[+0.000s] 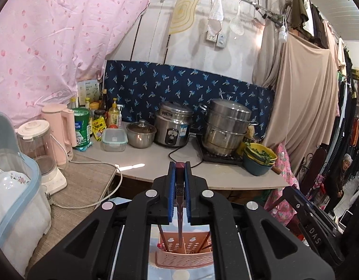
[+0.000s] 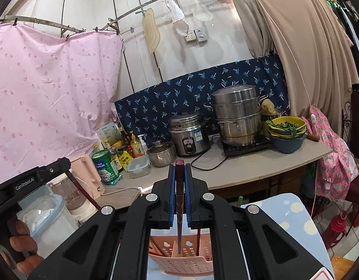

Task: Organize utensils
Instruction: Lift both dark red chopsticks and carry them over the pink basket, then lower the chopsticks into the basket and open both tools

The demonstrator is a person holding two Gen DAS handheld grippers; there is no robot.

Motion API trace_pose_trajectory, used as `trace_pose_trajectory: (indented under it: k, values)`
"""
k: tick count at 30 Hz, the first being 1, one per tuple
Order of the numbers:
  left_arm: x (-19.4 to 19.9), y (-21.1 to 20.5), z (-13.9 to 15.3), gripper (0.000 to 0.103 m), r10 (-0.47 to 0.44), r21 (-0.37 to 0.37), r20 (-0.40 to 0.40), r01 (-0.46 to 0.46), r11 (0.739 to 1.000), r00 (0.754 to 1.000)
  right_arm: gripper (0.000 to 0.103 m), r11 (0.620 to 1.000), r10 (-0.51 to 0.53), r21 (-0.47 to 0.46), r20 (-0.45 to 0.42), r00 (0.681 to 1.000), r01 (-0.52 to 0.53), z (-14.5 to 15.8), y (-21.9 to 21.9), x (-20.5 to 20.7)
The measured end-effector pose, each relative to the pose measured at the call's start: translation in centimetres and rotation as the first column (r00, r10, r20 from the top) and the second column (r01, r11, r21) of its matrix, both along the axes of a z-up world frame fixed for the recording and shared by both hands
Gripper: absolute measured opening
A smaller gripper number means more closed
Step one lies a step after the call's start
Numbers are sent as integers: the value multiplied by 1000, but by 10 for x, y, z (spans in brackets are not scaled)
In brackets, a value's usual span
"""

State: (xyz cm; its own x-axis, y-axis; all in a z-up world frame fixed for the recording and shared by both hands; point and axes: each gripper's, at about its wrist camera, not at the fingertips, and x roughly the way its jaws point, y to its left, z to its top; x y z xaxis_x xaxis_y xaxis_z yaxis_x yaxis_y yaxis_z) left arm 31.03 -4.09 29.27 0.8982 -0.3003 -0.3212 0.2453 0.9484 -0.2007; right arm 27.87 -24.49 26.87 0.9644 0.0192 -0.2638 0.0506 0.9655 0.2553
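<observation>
My left gripper [image 1: 180, 170] is shut on a dark red chopstick [image 1: 179, 200] that hangs point down over a pink perforated utensil basket [image 1: 184, 256]. My right gripper [image 2: 179, 171] is shut on a second dark red chopstick [image 2: 179, 210], also point down over the same pink basket [image 2: 181, 263]. Other chopsticks [image 1: 162, 238] stand in the basket's compartments. The left gripper also shows in the right wrist view [image 2: 62, 166], at the left, with its chopstick slanting down.
The basket stands on a light blue patterned surface [image 2: 289, 212]. Behind is a counter [image 1: 156, 161] with a rice cooker [image 1: 172, 126], steamer pot [image 1: 226, 126], small pot [image 1: 141, 133], bowls [image 1: 258, 161], bottles, a pink kettle [image 1: 60, 126], a blender [image 1: 41, 149] and a dish bin [image 1: 16, 198].
</observation>
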Motion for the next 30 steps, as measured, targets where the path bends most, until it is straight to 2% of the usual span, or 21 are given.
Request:
trace_pose_trajectory:
  k: [10, 18, 26, 27, 29, 30]
  values:
    - [32, -9, -56, 7, -11, 17, -109, 13, 1000, 994, 7, 999, 22, 28, -107, 994, -19, -50, -1, 41]
    - [42, -11, -80, 7, -12, 24, -149, 16, 1000, 989, 7, 999, 30, 20, -171, 985, -27, -78, 3, 55]
    - [39, -16, -88, 8, -25, 45, -153, 32, 998, 988, 11, 1000, 24, 15, -188, 982, -21, -87, 4, 58]
    - [39, -16, -89, 11, -23, 47, -155, 31, 998, 988, 11, 1000, 28, 19, -185, 982, -25, -87, 3, 57]
    - [39, -15, -89, 25, -16, 42, -163, 23, 999, 987, 12, 1000, 27, 21, -180, 983, -24, -86, 1, 55]
    - [39, -14, -89, 40, -10, 38, -163, 16, 999, 987, 12, 999, 27, 23, -176, 984, -24, -85, 0, 53]
